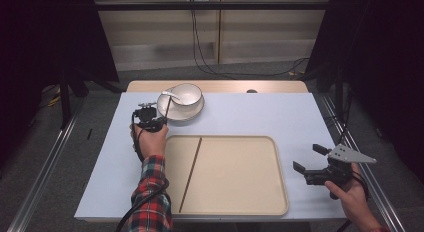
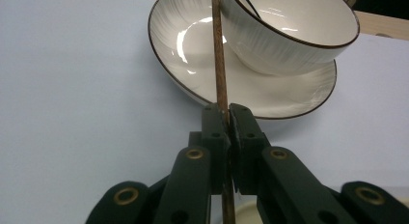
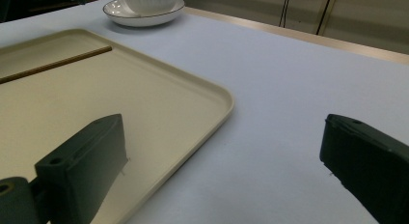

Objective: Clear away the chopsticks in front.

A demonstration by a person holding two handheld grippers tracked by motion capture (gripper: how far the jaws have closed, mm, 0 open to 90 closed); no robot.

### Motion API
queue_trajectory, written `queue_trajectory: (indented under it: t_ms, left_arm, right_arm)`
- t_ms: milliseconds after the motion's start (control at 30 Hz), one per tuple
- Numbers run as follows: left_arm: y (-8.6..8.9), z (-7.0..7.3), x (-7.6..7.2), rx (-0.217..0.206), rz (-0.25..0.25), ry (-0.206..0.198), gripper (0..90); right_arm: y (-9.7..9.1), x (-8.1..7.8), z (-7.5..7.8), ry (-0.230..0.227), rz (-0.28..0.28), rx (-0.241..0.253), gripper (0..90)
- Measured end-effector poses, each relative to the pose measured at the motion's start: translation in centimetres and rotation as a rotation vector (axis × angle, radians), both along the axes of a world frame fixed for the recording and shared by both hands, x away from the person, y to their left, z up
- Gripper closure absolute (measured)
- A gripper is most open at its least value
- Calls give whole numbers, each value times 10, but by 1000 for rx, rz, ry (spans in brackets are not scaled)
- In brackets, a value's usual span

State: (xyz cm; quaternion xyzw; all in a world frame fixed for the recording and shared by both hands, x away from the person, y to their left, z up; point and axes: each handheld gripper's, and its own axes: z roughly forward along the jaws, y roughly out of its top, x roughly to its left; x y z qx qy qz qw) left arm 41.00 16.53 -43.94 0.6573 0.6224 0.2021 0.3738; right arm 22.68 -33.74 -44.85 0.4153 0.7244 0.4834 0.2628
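My left gripper (image 1: 152,119) (image 2: 228,110) is shut on a thin brown chopstick (image 2: 219,64), which points up across a white plate (image 1: 176,113) (image 2: 193,45). A white bowl (image 1: 187,94) (image 2: 289,35) with a dark rim sits on that plate, with a white spoon (image 1: 171,95) in it. A second chopstick (image 1: 192,169) (image 3: 58,64) lies along the left part of the beige tray (image 1: 240,177) (image 3: 144,98). My right gripper (image 1: 308,157) is off the tray's right edge, jaws wide open with nothing between them.
The pale blue tabletop (image 1: 260,112) carries the tray at the front and the plate at the back left. A wooden strip (image 1: 225,86) runs along the far edge. Metal rails flank the table, and cables lie on the floor behind.
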Motion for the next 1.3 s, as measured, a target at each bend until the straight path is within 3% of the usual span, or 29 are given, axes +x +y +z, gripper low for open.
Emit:
queue_trajectory:
  t_ms: [167, 500, 633, 867, 1133, 1300]
  left_arm:
    - [2, 0, -14, -25, 17, -2, 860]
    - [3, 0, -41, -28, 29, 4, 859]
    - [2, 3, -54, -43, 32, -14, 859]
    - [0, 7, -83, -53, 45, -38, 860]
    - [1, 9, -129, -80, 60, -74, 859]
    - [-3, 11, -149, -76, 37, -85, 859]
  right_arm:
    - [0, 0, 0, 5, -3, 6, 18]
    - [1, 0, 1, -3, 4, 2, 18]
    - [2, 0, 1, -5, 3, 0, 18]
    - [2, 0, 2, -5, 8, 0, 18]
    - [7, 2, 3, -13, 13, -6, 18]
    - [7, 1, 2, -5, 7, -26, 21]
